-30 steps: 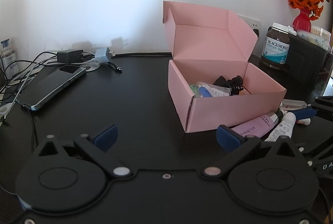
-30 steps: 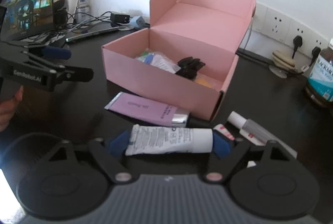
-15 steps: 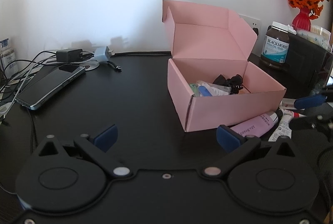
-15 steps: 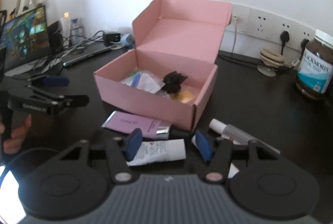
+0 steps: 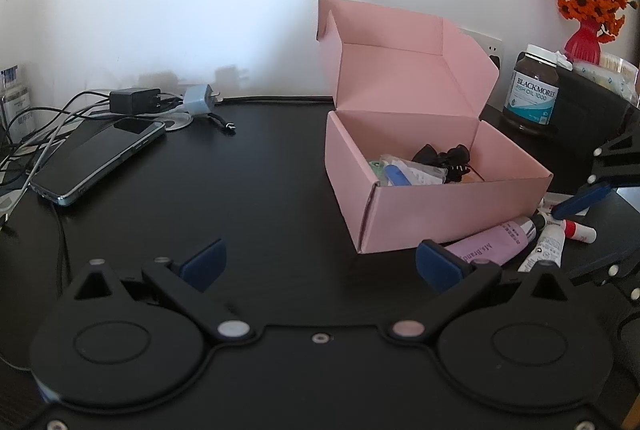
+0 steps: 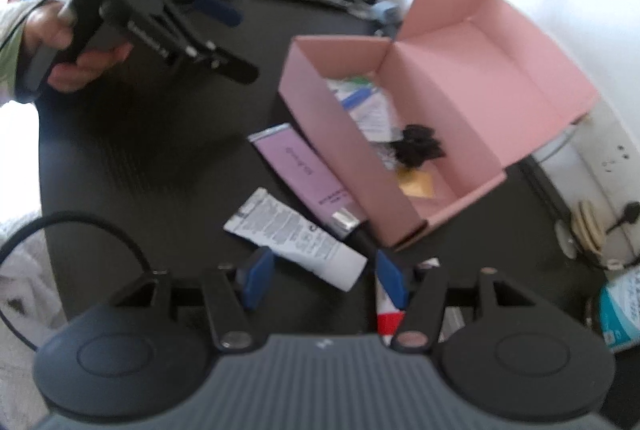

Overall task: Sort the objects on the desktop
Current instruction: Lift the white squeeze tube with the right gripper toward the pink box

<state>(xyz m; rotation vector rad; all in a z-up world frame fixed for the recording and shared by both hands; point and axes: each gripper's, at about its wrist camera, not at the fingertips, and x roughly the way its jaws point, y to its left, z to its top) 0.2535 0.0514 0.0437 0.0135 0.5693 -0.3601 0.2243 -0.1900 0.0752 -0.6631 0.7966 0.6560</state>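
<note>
The white tube [image 6: 298, 236] lies on the black desk [image 6: 152, 150], its cap end between the right gripper [image 6: 324, 280]'s blue pads, which have been closing; contact is unclear. Beside it lies the purple tube [image 6: 304, 178] against the open pink box [image 6: 400, 150]. The left gripper [image 5: 320, 260] hovers, jaws apart and empty.

Right claw [image 6: 322, 280] parted over white tube [image 6: 294, 238], purple tube [image 6: 308, 178] against pink box [image 6: 348, 158]

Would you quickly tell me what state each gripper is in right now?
Left gripper: open, empty.
Right gripper: open, jaws have just been closing around the white tube, not gripping it.
</note>
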